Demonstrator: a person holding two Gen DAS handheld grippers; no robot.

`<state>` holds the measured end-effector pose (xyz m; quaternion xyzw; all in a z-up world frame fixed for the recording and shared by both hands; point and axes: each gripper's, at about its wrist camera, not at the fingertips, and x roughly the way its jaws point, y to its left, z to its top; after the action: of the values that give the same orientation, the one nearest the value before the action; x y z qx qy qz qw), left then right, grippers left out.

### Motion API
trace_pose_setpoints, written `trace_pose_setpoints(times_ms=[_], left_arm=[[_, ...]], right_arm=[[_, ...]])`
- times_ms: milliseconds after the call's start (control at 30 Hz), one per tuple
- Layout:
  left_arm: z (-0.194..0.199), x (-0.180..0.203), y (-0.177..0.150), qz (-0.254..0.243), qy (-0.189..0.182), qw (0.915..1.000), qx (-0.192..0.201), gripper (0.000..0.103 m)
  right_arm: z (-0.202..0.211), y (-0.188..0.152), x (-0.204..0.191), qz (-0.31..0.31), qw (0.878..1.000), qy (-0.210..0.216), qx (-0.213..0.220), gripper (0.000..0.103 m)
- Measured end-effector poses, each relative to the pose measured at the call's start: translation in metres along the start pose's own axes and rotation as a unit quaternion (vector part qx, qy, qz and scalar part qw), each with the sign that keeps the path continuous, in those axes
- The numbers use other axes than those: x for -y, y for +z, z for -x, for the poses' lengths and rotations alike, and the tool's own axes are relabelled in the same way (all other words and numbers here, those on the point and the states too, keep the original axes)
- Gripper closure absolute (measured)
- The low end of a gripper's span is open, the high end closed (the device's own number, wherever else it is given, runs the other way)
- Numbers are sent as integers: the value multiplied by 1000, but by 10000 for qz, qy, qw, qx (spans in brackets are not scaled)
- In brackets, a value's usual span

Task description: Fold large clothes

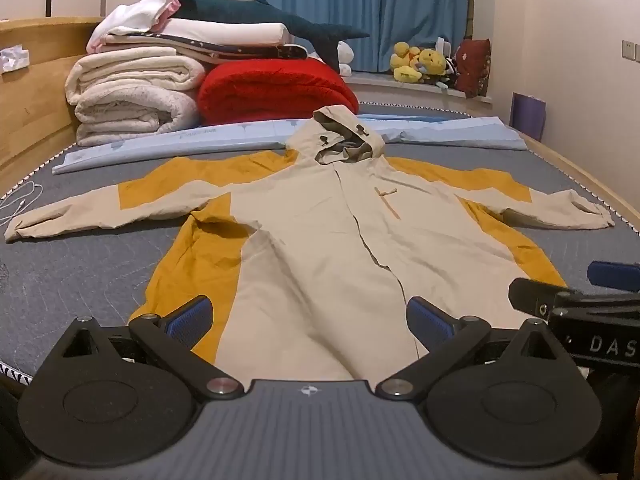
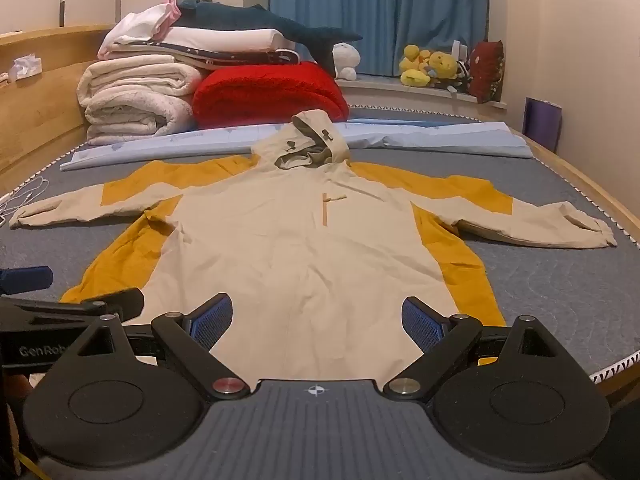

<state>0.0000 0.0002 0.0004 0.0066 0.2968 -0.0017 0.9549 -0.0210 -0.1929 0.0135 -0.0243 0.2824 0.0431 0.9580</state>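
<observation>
Lying flat, jacket (image 1: 320,240) just ahead of wide-spread L gripper (image 1: 310,320).

— Inspector: The far left of the grey mattress (image 1: 80,272) carries a stack of white quilts (image 1: 132,96), with a red blanket (image 1: 276,88) just beside it and a dark plush shark (image 1: 272,20) lying on top.

— Assistant: A pale blue sheet (image 1: 460,136) lies across the mattress. Blue curtains (image 1: 360,8) hang behind; yellow plush toys (image 1: 420,62) sit on the sill.
</observation>
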Motion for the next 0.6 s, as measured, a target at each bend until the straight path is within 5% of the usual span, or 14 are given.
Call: trace_pose_setpoints(times_ms=[600], left_arm=[[-3,0,1,88,9,10000,-44,0]], right_arm=[[-1,2,0,-43,10000,36,-3,11]])
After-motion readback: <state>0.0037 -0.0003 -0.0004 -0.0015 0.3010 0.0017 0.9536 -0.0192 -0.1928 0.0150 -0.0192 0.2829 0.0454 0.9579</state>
